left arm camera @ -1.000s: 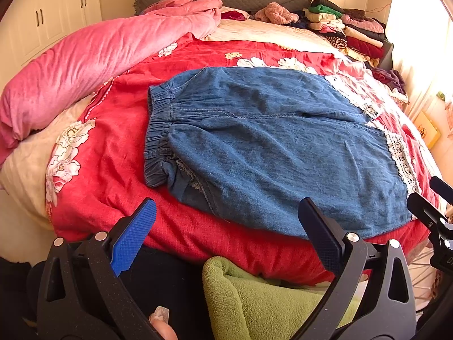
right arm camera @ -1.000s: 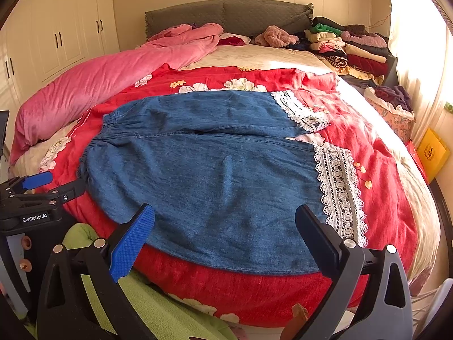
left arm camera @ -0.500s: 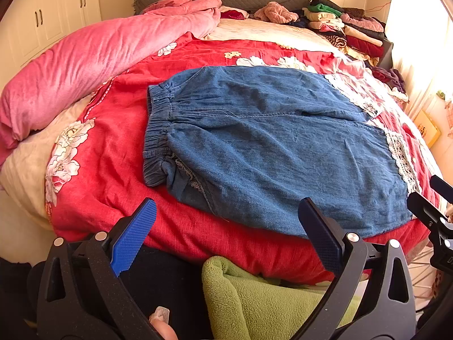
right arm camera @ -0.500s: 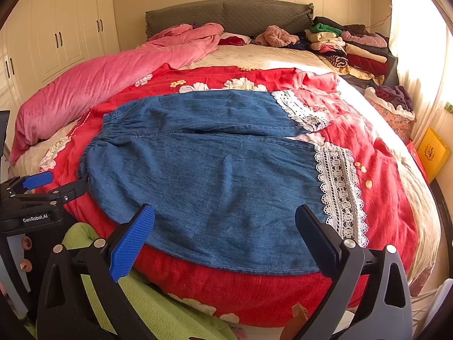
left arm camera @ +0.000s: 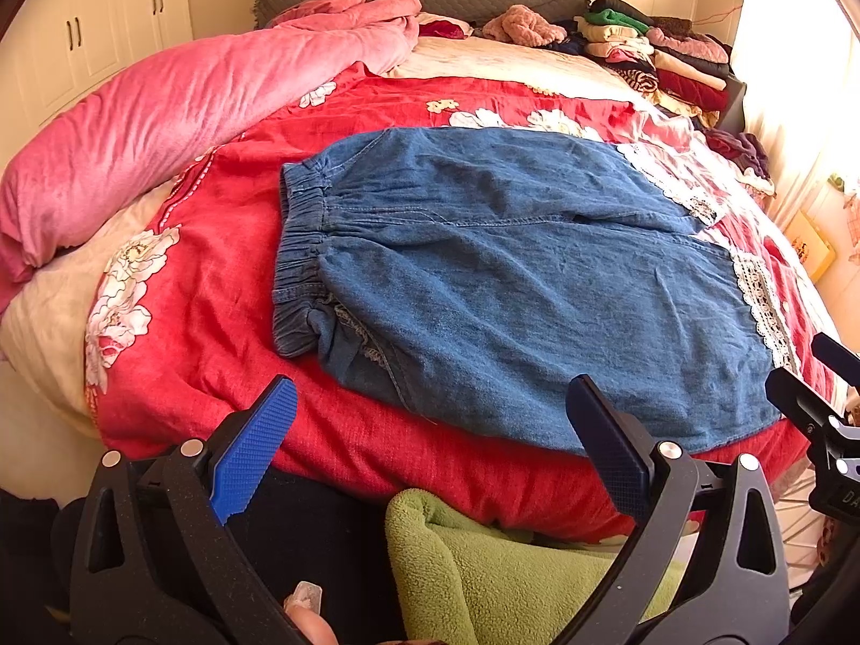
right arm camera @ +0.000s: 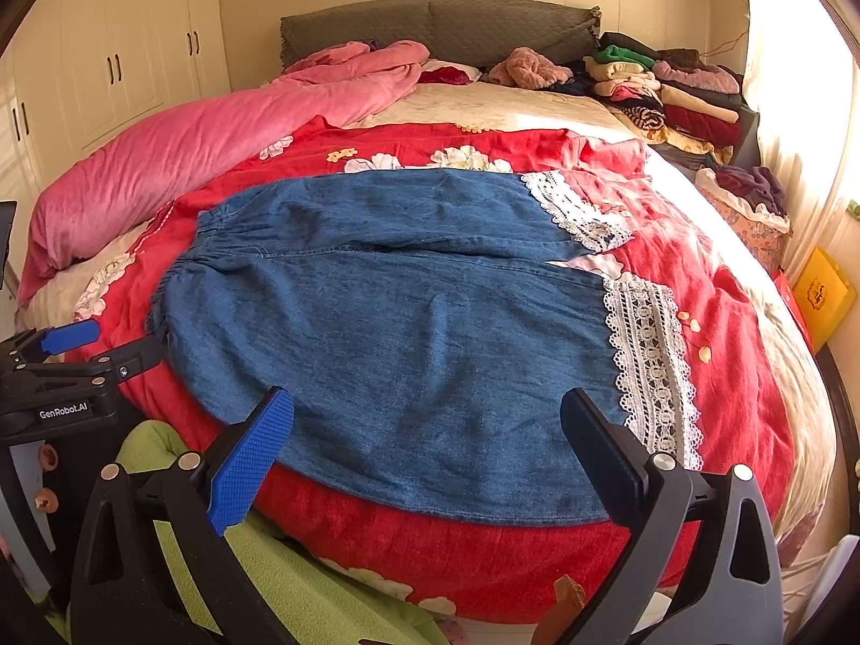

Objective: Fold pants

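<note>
Blue denim pants (left arm camera: 510, 279) lie flat on the red floral bedspread (left arm camera: 215, 269), elastic waistband to the left, white lace-trimmed leg hems to the right. They also show in the right wrist view (right arm camera: 408, 322). My left gripper (left arm camera: 430, 430) is open and empty, held off the bed's near edge below the waistband side. My right gripper (right arm camera: 424, 441) is open and empty, over the near edge of the pants by the lace hem (right arm camera: 650, 365). Each gripper shows at the edge of the other's view: the right gripper (left arm camera: 817, 392) and the left gripper (right arm camera: 80, 349).
A pink quilt (left arm camera: 177, 107) is bunched along the bed's left side. Stacks of folded clothes (right arm camera: 672, 91) sit at the back right by the grey headboard (right arm camera: 441, 27). Green fleece clothing (left arm camera: 510, 570) is below the grippers. White wardrobes (right arm camera: 107, 64) stand at left.
</note>
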